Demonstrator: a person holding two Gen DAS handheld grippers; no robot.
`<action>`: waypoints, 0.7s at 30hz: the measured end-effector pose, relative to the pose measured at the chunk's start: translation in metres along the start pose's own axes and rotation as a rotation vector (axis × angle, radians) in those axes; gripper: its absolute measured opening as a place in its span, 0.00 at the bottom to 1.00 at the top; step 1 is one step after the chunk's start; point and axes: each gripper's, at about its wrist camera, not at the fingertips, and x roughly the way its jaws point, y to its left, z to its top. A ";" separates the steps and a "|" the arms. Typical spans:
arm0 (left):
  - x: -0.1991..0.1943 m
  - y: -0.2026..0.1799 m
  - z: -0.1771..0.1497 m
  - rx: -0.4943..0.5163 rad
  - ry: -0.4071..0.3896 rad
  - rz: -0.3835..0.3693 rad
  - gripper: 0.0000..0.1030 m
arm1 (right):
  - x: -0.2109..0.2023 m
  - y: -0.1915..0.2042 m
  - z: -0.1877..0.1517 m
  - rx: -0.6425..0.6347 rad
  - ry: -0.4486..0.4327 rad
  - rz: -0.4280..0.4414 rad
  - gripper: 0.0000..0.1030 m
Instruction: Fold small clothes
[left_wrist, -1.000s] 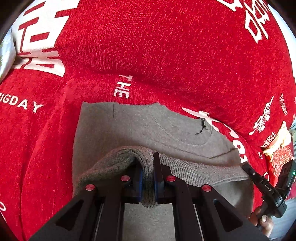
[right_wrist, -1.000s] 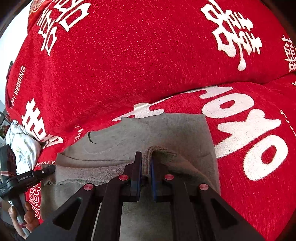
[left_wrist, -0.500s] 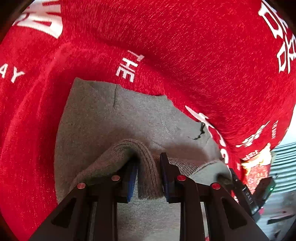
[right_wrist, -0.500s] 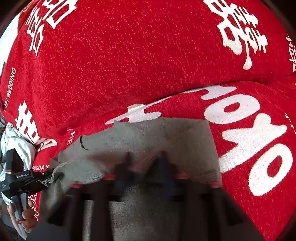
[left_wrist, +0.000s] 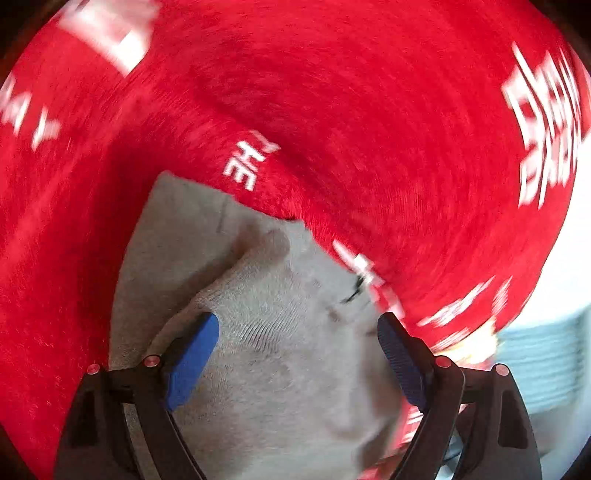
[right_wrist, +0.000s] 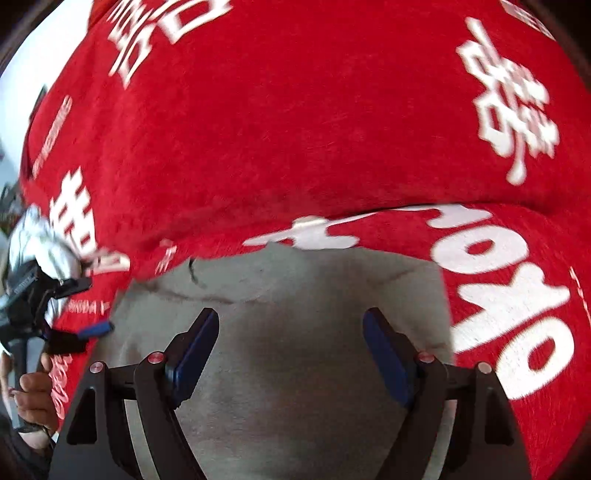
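A gray knit sweater (left_wrist: 266, 369) is lying on a red sofa cover (left_wrist: 332, 110) with white letters and signs on it. The sweater is sitting at the near edge of the seat, right below the fold where the seat is meeting the red back cushion. In the left wrist view, the left gripper (left_wrist: 297, 354) is hovering over the sweater with its blue-padded fingers (left_wrist: 190, 354) spread wide apart, and they are pinching nothing. A folded-over flap with a ribbed edge is lying between the fingers, and its tip is pointing toward the white word "THE" (left_wrist: 247, 162) on the cover. This view is blurry. In the right wrist view, the right gripper (right_wrist: 290, 350) is also hanging above the sweater (right_wrist: 295, 369), and its blue fingers (right_wrist: 384, 354) are spread wide too, with only flat gray cloth showing between them. The far edge of the sweater is lying against the big white letters (right_wrist: 498, 288) on the cover (right_wrist: 295, 129). At the left side of this view, beside the sweater's edge, the person's hand (right_wrist: 35, 398) is holding the handle of the other gripper (right_wrist: 92, 328), and one blue pad is showing there.
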 end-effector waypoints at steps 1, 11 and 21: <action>0.005 -0.013 -0.006 0.088 0.003 0.054 0.86 | 0.007 0.005 0.000 -0.017 0.021 0.004 0.81; 0.026 -0.019 -0.004 0.313 -0.083 0.316 0.86 | 0.053 -0.032 0.004 0.021 0.094 -0.155 0.81; -0.006 -0.047 -0.068 0.482 -0.210 0.520 0.86 | -0.016 -0.008 -0.030 -0.030 -0.032 -0.215 0.81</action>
